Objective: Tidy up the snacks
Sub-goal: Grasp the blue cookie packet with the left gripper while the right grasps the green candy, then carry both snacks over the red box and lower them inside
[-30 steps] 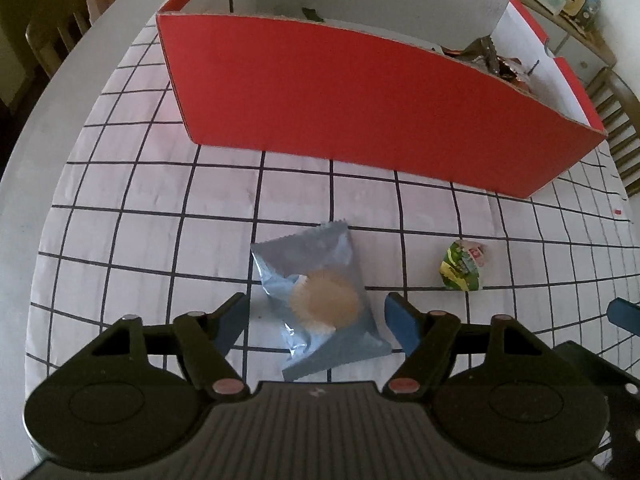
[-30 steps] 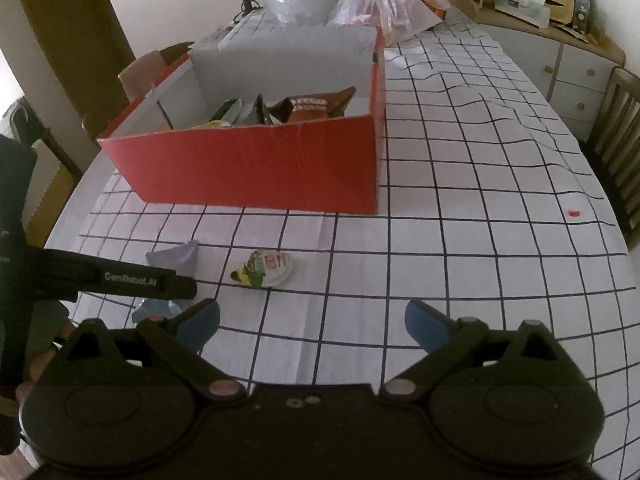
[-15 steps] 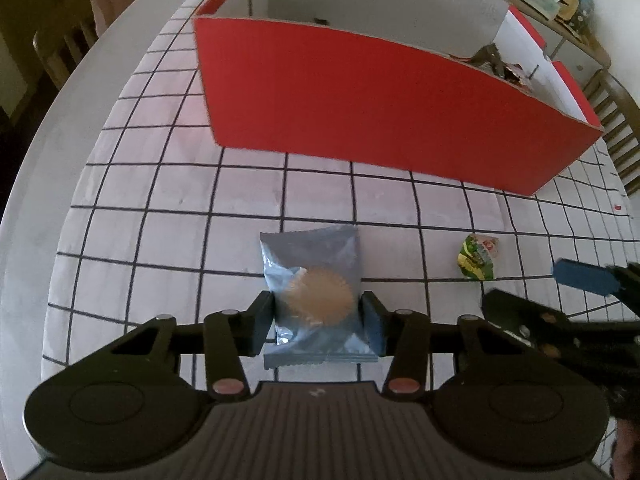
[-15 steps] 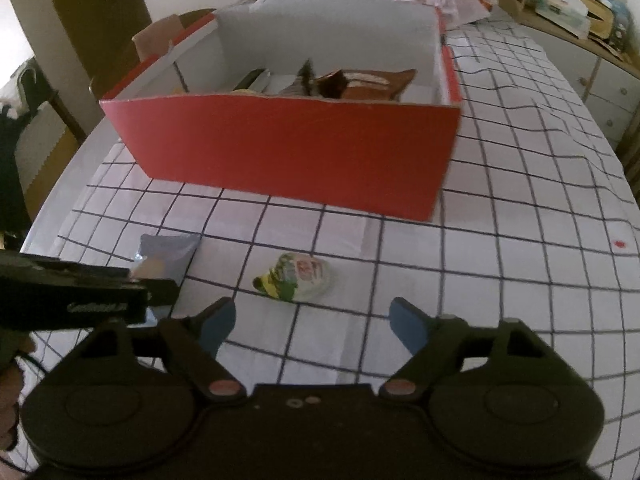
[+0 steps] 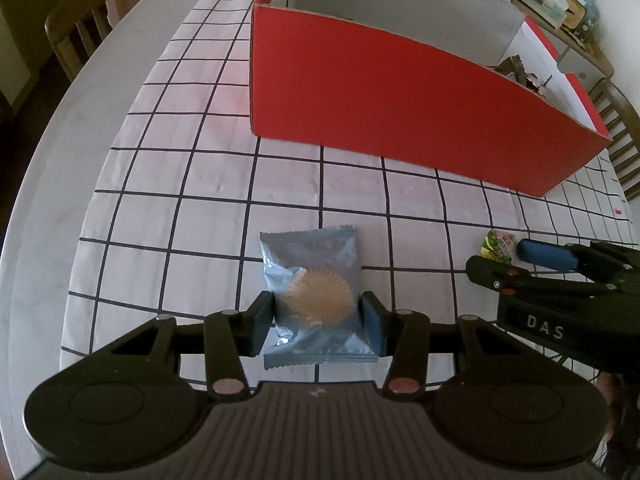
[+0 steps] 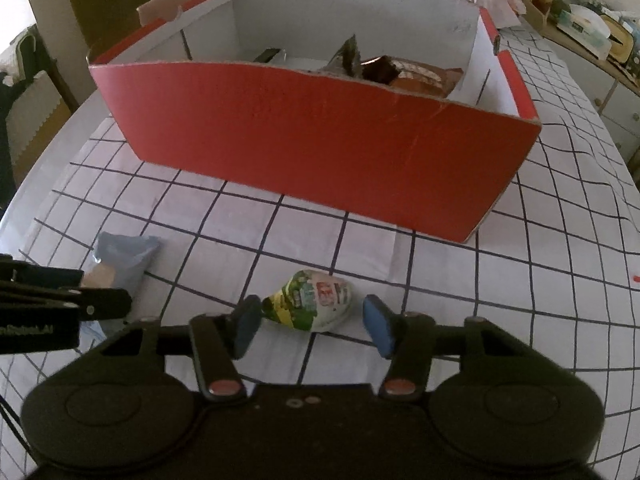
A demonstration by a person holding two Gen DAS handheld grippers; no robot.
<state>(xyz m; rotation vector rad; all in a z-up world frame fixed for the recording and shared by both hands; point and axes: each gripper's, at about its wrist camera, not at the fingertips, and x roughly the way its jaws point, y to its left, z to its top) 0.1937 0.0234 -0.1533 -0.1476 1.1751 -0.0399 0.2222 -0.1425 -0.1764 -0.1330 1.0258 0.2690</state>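
Jaws of our left gripper (image 5: 318, 314) are clamping the flat, crinkly blue cookie packet (image 5: 314, 292) near the desk's (image 5: 128, 184) left edge. Our right gripper (image 6: 310, 322), jaws just closing, is straddling the rounded green-and-white snack (image 6: 314, 304) without pressing it. Beyond both, we are facing the red cardboard box (image 6: 312, 148).

Both tools were black plastic, and each had two round flat bumps on its wide body. The left gripper (image 5: 319, 312) and the right gripper (image 6: 312, 326) each had blue pads (image 6: 378, 330) on two thin arms, with small pink dots lower down. White letters showed on their sides.
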